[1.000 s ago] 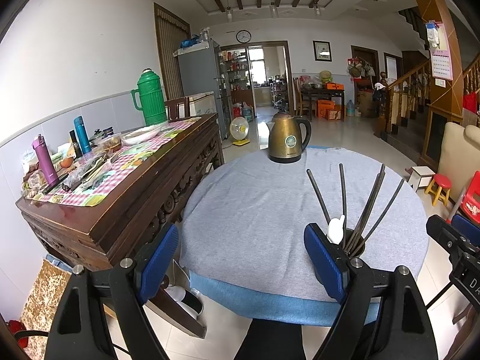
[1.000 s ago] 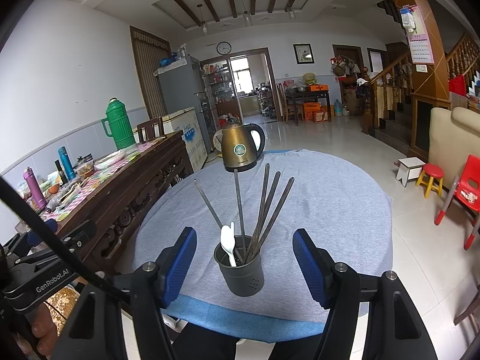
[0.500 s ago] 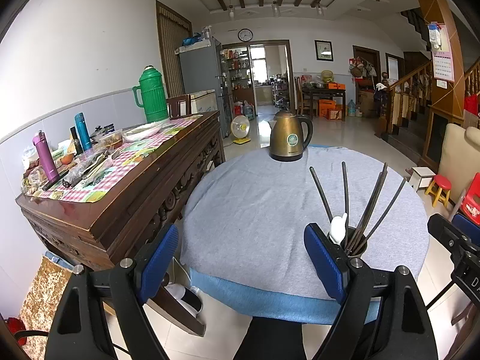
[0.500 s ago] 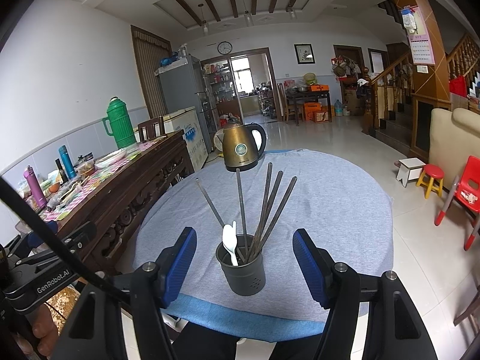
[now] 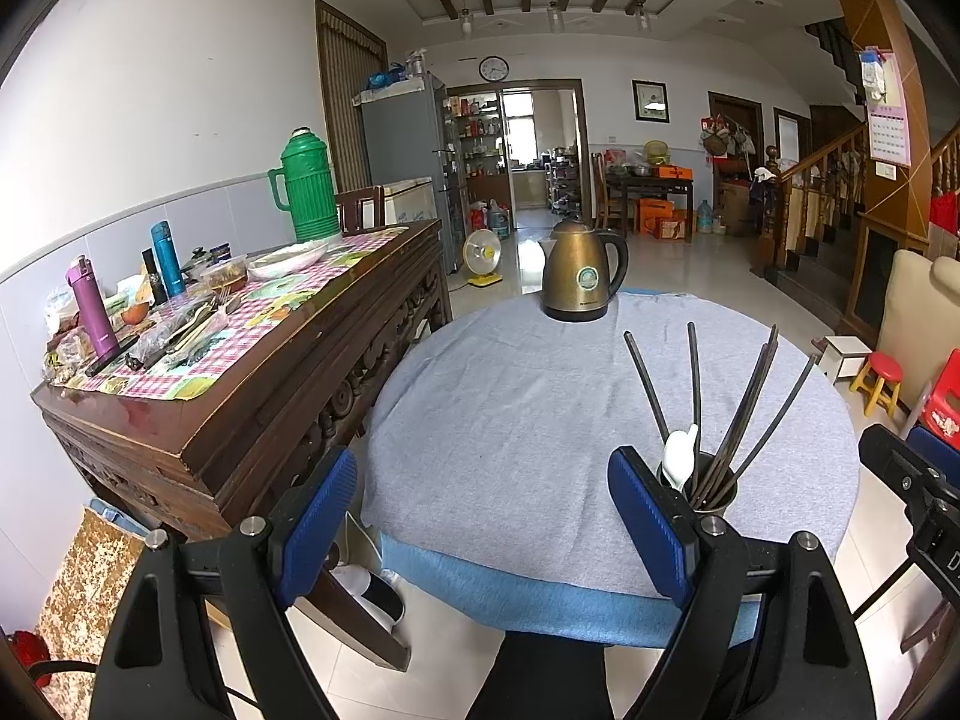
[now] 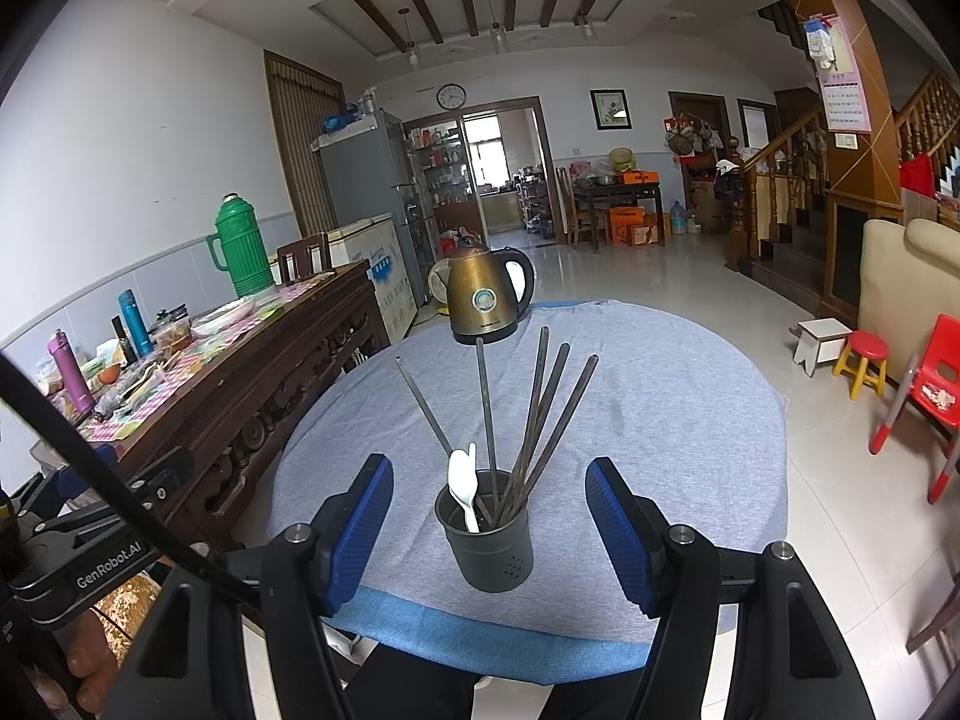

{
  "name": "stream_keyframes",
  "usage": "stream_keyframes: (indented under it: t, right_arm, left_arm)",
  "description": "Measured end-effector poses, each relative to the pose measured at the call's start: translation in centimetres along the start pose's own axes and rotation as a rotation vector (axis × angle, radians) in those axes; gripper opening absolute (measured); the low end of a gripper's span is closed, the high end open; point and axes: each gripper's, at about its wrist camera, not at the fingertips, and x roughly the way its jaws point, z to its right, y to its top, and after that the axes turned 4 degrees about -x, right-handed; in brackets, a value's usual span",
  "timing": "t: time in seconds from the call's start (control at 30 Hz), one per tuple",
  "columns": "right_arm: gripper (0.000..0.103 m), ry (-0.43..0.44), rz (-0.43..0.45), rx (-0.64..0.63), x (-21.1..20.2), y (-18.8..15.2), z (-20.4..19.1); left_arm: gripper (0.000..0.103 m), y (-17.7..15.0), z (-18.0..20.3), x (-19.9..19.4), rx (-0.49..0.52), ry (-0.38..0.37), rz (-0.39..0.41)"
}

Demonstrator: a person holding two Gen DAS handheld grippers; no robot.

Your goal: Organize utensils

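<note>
A dark grey utensil holder (image 6: pixel 487 543) stands near the front edge of the round table (image 6: pixel 660 396) with a grey cloth. It holds several dark chopsticks (image 6: pixel 543 414) and a white spoon (image 6: pixel 463 483). My right gripper (image 6: pixel 489 531) is open, its blue pads on either side of the holder without touching it. In the left wrist view the holder (image 5: pixel 711 489) sits just behind the right pad, with the chopsticks (image 5: pixel 744 414) and spoon (image 5: pixel 681 459) showing. My left gripper (image 5: pixel 480 528) is open and empty, left of the holder over the table's front edge.
A brass kettle (image 6: pixel 483 300) stands at the table's far side. A dark wooden sideboard (image 5: pixel 252 372) on the left carries a green thermos (image 5: pixel 307 186), bottles and loose utensils. A red chair (image 6: pixel 927 396) and small stools stand on the right.
Both views have shifted very slightly. Both grippers stay open and the holder has not moved.
</note>
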Motion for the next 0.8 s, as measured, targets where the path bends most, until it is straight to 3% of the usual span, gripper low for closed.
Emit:
stream_keyframes:
  t: [0.8]
  right_arm:
    - [0.070,0.004,0.009,-0.014,-0.56,0.25,0.13]
  left_arm:
    - [0.086,-0.19,0.10,-0.54,-0.006,0.005,0.004]
